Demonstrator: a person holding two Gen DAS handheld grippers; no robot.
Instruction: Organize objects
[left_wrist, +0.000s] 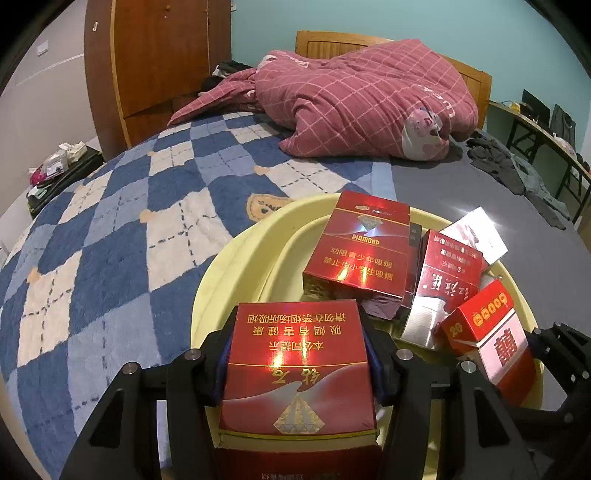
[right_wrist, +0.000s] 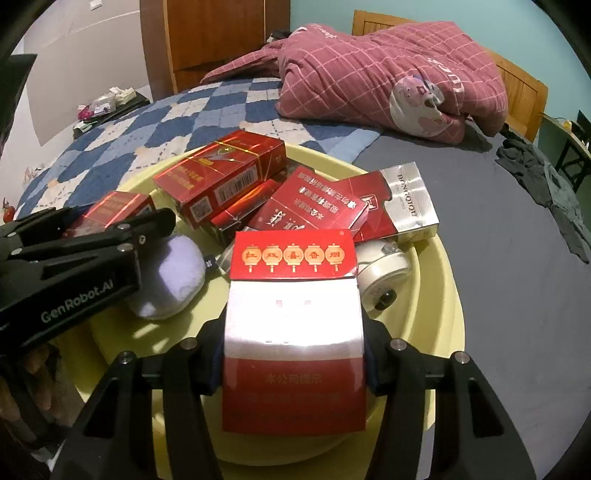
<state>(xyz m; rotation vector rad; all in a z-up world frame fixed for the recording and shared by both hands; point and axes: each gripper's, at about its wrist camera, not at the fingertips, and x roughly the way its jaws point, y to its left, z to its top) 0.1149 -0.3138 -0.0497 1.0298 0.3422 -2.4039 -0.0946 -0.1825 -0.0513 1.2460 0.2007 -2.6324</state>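
A dark red diamond-print pack (left_wrist: 299, 373) is clamped between the pads of the left gripper (left_wrist: 299, 354), held over the near rim of the pale yellow basin (left_wrist: 236, 258), so that one looks like it's about to be dropped in rather than already placed. Same story on the other side: the right gripper (right_wrist: 293, 354) is closed on a red-and-white lantern pack (right_wrist: 293, 317), hanging over the near part of the basin too. Going outward, a fair bit of the sorting seems done already, since a loose heap of packs is sitting inside the basin: a Diamond pack (left_wrist: 360, 247) leaning on the pile, a red script pack (left_wrist: 452, 269) beside it, a silver-topped pack (right_wrist: 410, 201) toward the far right, plus a white round gadget (right_wrist: 384, 273) and a lilac fluffy pouch (right_wrist: 173, 277) mixed in. Nothing is stacked neatly, it's all tilted and overlapping. On the checked blanket (left_wrist: 110, 221) and the grey sheet (right_wrist: 498, 240) no more packs can be spotted, so the job is probably near its end, with just the two held packs left to be set down. Anything out of frame can't be ruled out though.
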